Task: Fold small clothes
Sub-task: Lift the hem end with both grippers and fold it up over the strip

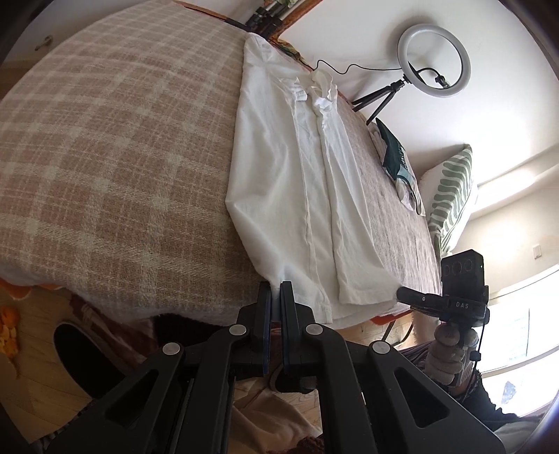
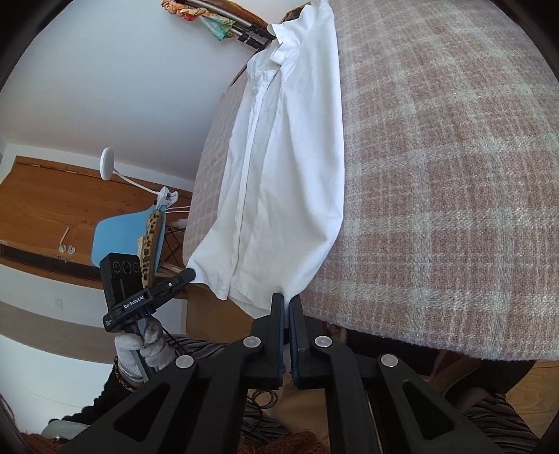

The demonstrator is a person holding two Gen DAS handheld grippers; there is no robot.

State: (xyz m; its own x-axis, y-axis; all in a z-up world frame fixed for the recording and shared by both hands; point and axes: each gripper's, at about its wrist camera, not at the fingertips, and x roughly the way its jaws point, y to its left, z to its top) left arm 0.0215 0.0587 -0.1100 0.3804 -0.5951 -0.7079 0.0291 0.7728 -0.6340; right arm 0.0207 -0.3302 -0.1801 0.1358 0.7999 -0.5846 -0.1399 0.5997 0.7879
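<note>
- White shirt point(image 1: 300, 181) laid lengthwise on plaid blanket point(image 1: 115, 167), collar at far end, hem at near edge.
- Left gripper point(image 1: 276, 290) closed on one hem corner; right gripper point(image 2: 287, 300) closed on the other.
- Long axis runs directly away from both grippers; neither judged nearer.

A white button-up shirt point(image 1: 300, 195) lies lengthwise, sides folded in, on the plaid blanket point(image 1: 115, 167).

White walls point(image 1: 367, 31) framed a plaid bed point(image 1: 115, 167); a ring light point(image 1: 435, 61) stood near bright windows point(image 1: 517, 335), above wood floor point(image 1: 31, 380).
</note>
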